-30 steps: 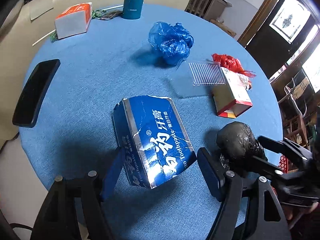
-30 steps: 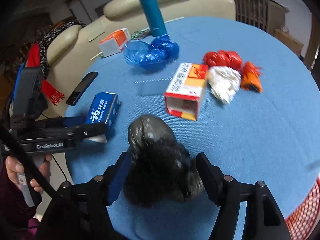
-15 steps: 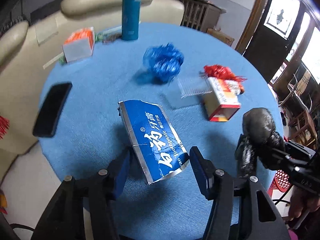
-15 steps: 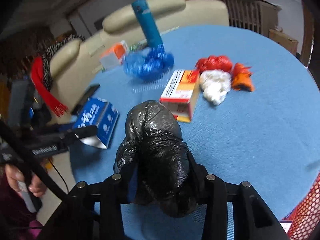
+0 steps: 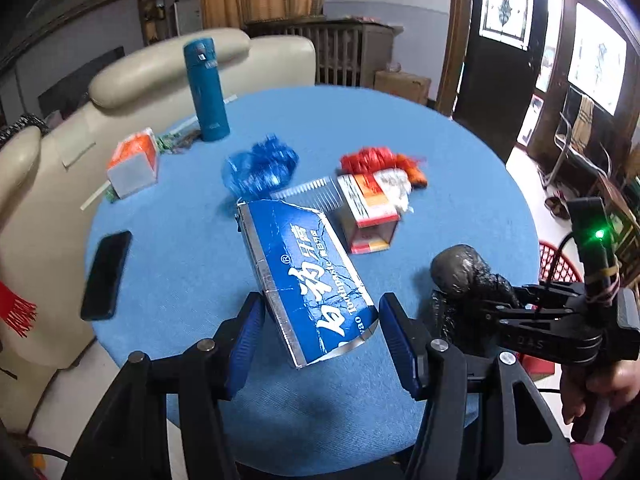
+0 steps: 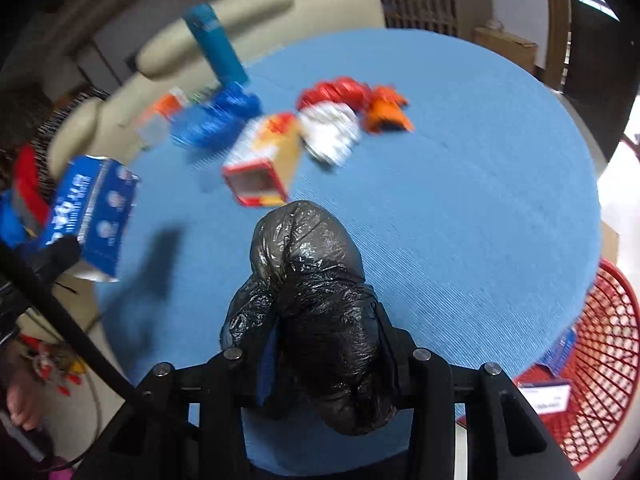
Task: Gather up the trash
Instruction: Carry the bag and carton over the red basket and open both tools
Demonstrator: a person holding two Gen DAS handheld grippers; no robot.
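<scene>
Blue cloth covers the round table point(image 5: 460, 152) under me. My left gripper point(image 5: 320, 336) clamps the torn blue toothpaste carton point(image 5: 304, 276), lifted clear; my right gripper point(image 6: 324, 360) squeezes the crumpled black plastic bag point(image 6: 316, 300), beside the red mesh basket point(image 6: 600, 360).

Daylight glares white through the windows point(image 5: 596, 64) on my right, leaving the room's far side dim. My worktop point(image 6: 460, 184) is evenly lit; a soft shadow point(image 6: 156, 264) falls there. Motion smears everything; fisheye edges curve and darken.
</scene>
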